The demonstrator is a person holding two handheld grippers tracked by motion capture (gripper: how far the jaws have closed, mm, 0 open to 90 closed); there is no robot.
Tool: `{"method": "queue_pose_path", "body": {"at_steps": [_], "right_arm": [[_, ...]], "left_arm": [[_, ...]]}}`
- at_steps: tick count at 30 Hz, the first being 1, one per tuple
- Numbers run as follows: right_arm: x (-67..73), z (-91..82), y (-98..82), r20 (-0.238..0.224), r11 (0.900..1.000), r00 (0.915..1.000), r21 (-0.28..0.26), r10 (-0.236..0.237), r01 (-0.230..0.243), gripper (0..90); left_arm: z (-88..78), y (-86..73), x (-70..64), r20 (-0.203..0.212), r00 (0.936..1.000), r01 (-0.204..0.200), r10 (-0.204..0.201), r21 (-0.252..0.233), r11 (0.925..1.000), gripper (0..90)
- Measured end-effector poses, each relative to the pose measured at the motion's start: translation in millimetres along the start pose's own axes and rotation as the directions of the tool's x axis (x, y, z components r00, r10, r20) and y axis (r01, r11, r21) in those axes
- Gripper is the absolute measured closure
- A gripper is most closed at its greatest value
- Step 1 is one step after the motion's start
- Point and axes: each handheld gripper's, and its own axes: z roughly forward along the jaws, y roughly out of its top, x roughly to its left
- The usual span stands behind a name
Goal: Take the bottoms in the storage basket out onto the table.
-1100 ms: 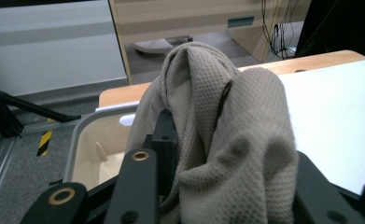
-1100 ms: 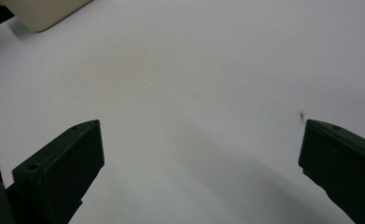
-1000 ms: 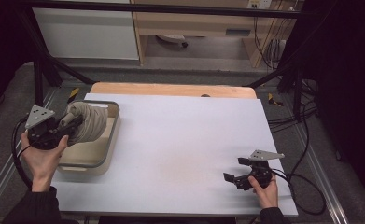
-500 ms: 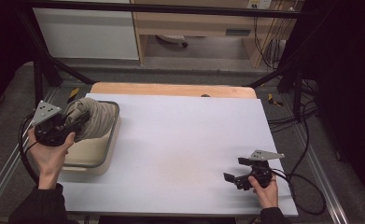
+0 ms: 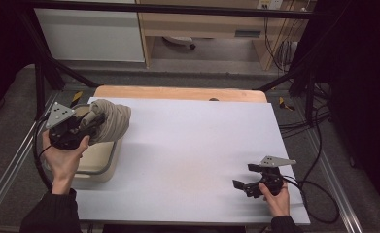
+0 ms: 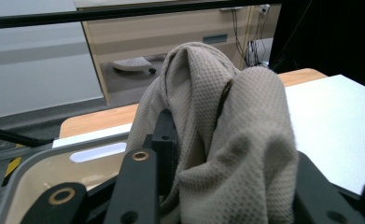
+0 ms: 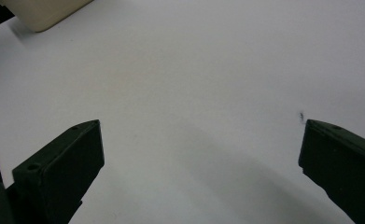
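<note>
One bundled beige cloth (image 5: 111, 121) is the thing in hand: the left gripper (image 5: 88, 125) has its jaws clenched on a gathered fold of it, and the cloth hangs over the far end of the cream bin (image 5: 96, 162), lifted clear of the bin's floor. In the left gripper view the waffle-knit cloth (image 6: 227, 135) drapes over and between the black jaws, with the bin's pale rim (image 6: 35, 161) below. Pinching a bunched ridge rather than an edge probably keeps the soft cloth from slipping, and the height above the bin suggests it is being taken out toward the white tabletop (image 5: 192, 145). The right gripper (image 5: 243, 184) rests on the tabletop well away from the bin, at the near right, its jaws released and spread wide with nothing between them; in its own view a corner of the bin (image 7: 42, 11) shows far off. It seems parked, ready to help spread the cloth. No brand, label or writing can be read anywhere.
</note>
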Motion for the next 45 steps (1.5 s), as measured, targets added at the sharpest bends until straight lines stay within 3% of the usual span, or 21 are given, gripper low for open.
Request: {"method": "queue_pose_path", "body": {"at_steps": [25,45], "right_arm": [[-0.2,-0.3,-0.1,0.001,1.000,1.0000,-0.004,-0.005,0.005,0.5],[0.0,-0.1,-0.1,0.002,1.000,1.0000,-0.001,-0.002,0.002,0.5]], "left_arm": [[21.6,5.9,-36.3,0.070,0.9975,0.008,-0.005,-0.034,0.9994,65.0],[43.4,6.6,-68.4,0.134,0.9910,-0.004,0.008,-0.034,0.9994,65.1]]}}
